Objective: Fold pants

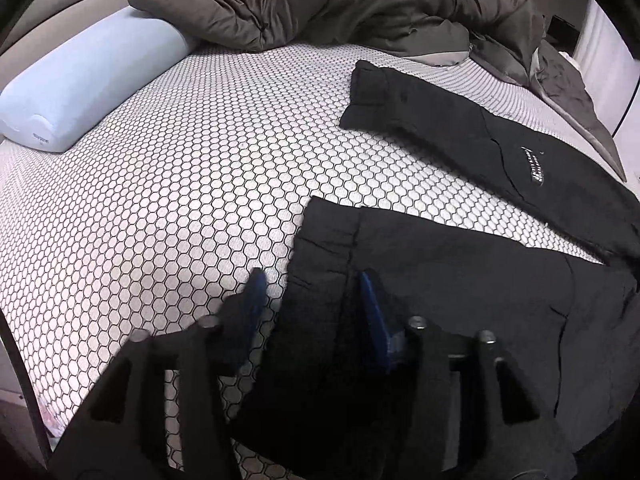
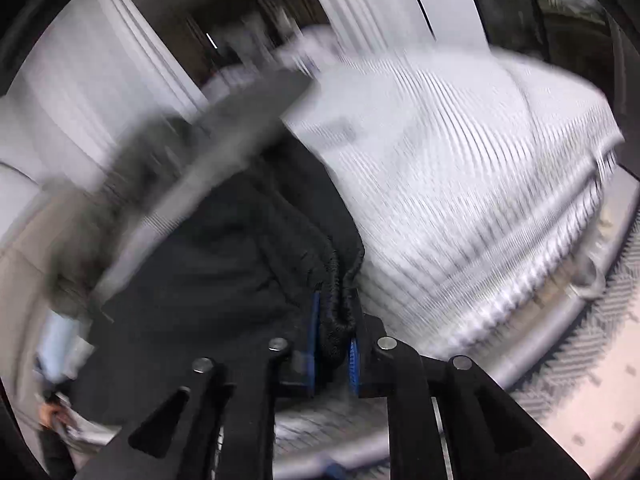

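Across a bed (image 1: 168,168) covered in a pale sheet printed with dark honeycomb cells, the black pants (image 1: 460,280) lay spread out, legs reaching toward the middle of the mattress. One leg ran up and away to its cuff near the far side, with a small white label stitched on it; the other leg's hem sat right at the near edge, under the left gripper (image 1: 316,300). That gripper's jaws stood partly apart, straddling the hem's corner: one blue pad (image 1: 256,296) hovered over bare sheet, the other rested against the cloth, and neither pinched it. Behind, a rumpled grey-brown duvet (image 1: 320,0) was heaped along the far side of the bed, and a pale blue bolster pillow (image 1: 80,100) lay at the left, against a padded beige headboard (image 1: 60,12).

Over in the right wrist view, everything smeared with motion blur. Even so, the right gripper (image 2: 334,344) was clamped narrow on the pants' gathered, ribbed waistband (image 2: 336,300), the black elastic bunched between its blue pads. Dark fabric hung off to the left of it. Beyond lay the patterned sheet, white panelled walls (image 2: 100,60), and a strip of pale floor (image 2: 600,400) at lower right.
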### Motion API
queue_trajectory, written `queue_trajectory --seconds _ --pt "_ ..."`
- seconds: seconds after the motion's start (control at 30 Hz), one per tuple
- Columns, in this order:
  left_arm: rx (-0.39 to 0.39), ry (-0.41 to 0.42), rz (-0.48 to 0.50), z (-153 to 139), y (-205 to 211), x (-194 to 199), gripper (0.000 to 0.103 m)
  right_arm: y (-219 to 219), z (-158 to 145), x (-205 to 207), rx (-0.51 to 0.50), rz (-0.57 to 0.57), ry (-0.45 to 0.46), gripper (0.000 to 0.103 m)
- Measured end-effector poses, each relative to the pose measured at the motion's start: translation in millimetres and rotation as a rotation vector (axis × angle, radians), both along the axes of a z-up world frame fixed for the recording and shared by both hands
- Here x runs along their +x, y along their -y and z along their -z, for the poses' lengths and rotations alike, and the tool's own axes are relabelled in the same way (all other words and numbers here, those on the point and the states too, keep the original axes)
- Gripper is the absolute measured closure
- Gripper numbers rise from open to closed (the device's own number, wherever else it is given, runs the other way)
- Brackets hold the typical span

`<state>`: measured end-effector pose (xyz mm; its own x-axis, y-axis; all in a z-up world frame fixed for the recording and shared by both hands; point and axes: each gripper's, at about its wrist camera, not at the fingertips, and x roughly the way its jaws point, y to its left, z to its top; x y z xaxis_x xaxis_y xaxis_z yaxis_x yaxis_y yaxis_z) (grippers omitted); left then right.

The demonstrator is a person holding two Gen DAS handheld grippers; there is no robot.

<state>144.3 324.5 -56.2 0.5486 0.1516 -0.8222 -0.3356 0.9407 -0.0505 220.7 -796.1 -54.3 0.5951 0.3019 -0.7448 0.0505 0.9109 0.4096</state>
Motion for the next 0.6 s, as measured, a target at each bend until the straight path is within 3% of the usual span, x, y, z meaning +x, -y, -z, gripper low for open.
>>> queue_trajectory --seconds 0.03,0.07,0.1,0.17,0.3,0.4,0.6 --pt "0.021 -0.009 -0.006 0 2 0 0.042 0 12 3 -0.004 -0.001 -0.042 0.084" --pt "0.054 -0.021 -0.019 -2 5 -2 0.037 -1 15 3 -0.002 -0.001 -0.054 0.074" --pt "0.078 -0.023 -0.028 -5 8 -5 0.029 -2 11 1 -0.015 0.004 -0.03 0.059" --pt "0.084 0.006 -0.021 -16 12 -16 0.028 -1 -6 -6 -0.035 0.036 0.055 0.042" --pt "0.086 0.118 0.032 -49 40 -41 0.02 -9 -30 -6 -0.079 0.04 0.11 0.037" --pt "0.074 0.136 0.229 -63 92 -37 0.009 -31 -42 0 -0.108 -0.024 0.142 0.03" --pt "0.171 0.07 0.63 -42 222 11 0.009 -75 -53 12 -0.13 -0.142 0.159 0.028"
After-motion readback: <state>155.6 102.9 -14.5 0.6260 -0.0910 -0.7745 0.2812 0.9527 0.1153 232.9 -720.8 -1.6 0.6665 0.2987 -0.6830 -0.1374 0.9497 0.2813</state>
